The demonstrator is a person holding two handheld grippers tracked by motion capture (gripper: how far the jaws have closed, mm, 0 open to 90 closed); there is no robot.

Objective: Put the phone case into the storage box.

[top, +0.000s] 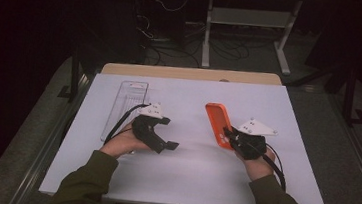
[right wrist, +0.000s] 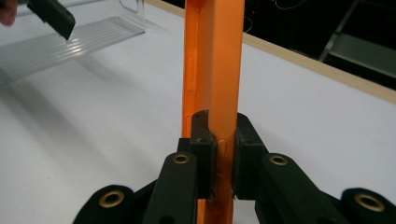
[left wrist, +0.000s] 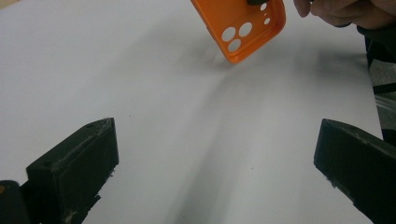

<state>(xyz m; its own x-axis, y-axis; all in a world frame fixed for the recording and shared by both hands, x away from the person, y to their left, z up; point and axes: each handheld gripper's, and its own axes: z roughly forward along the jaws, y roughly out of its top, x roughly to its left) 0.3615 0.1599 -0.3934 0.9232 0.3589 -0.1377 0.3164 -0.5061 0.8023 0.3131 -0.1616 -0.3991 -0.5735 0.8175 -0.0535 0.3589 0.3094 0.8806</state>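
An orange phone case (top: 218, 125) was held in the right gripper (top: 230, 136), whose jaws were clamped on its near edge; in the right gripper view the case (right wrist: 214, 70) was seen edge-on, pinched between the two black pads and rising away from them. The case was tilted, its far end reaching toward the back of the white table (top: 187, 173). In the left gripper view the camera-hole end of the case (left wrist: 240, 28) was seen well beyond the left gripper, with the top of the case cut off by the frame and part of a hand (left wrist: 345, 11) just beside it. The left gripper (top: 162, 143) was held apart from the case, on the side toward a clear plastic tray (top: 125, 107), with its jaws spread wide and nothing between them. Whether the far end of the case touched the table could not be told. The lower part of the case was hidden behind the right gripper's jaws, and the tray's contents could not be made out.
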